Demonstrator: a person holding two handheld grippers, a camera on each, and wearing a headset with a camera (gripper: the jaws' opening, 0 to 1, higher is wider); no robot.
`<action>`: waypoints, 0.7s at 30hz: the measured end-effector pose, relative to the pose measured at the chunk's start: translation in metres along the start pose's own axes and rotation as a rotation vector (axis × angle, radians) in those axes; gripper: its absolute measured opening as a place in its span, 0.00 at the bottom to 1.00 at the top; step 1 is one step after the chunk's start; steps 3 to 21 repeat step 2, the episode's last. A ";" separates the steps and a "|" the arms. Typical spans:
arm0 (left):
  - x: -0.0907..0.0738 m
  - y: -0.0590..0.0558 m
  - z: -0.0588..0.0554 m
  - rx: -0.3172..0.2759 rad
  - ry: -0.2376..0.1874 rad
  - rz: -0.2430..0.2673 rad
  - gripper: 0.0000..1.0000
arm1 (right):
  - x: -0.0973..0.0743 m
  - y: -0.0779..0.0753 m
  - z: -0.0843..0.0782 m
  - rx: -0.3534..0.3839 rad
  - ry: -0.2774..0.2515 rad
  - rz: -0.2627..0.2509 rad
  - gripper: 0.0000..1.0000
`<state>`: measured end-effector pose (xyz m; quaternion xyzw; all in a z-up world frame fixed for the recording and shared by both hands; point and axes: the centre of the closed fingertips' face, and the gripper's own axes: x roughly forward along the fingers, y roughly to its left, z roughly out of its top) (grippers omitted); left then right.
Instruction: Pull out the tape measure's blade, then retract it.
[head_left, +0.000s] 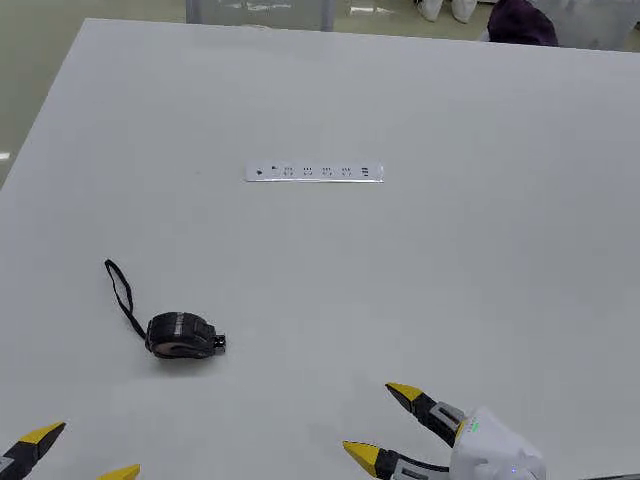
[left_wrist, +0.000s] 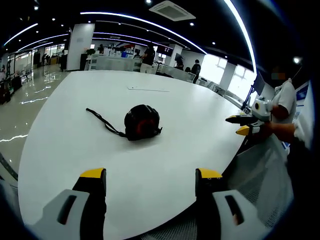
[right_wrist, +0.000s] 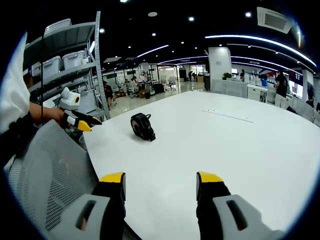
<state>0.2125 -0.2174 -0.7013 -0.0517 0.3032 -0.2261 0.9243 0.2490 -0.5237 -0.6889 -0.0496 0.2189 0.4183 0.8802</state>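
The tape measure (head_left: 181, 336) lies near-left on the counter (head_left: 420, 290), likely a hard, smooth, lightish case best pinched across its flat sides, blade tab (head_left: 219, 342) at its right, while the left gripper (head_left: 82, 452) and right gripper (head_left: 382, 422) hover spread, empty.

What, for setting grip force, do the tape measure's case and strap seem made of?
Tape measure case: likely hard plastic, black with a reddish side panel, dull sheen; ribbing on top hints at rubber grip. Strap: thin black cord or woven fabric, since it lies limp in a loop.
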 end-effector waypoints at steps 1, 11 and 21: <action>0.000 0.000 0.000 -0.001 -0.001 0.001 0.70 | 0.000 0.000 0.000 -0.001 0.000 0.002 0.57; 0.000 0.000 0.000 -0.004 -0.001 0.001 0.71 | 0.000 0.000 0.000 -0.004 0.001 0.002 0.57; 0.000 0.000 0.000 -0.004 -0.001 0.001 0.71 | 0.000 0.000 0.000 -0.004 0.001 0.002 0.57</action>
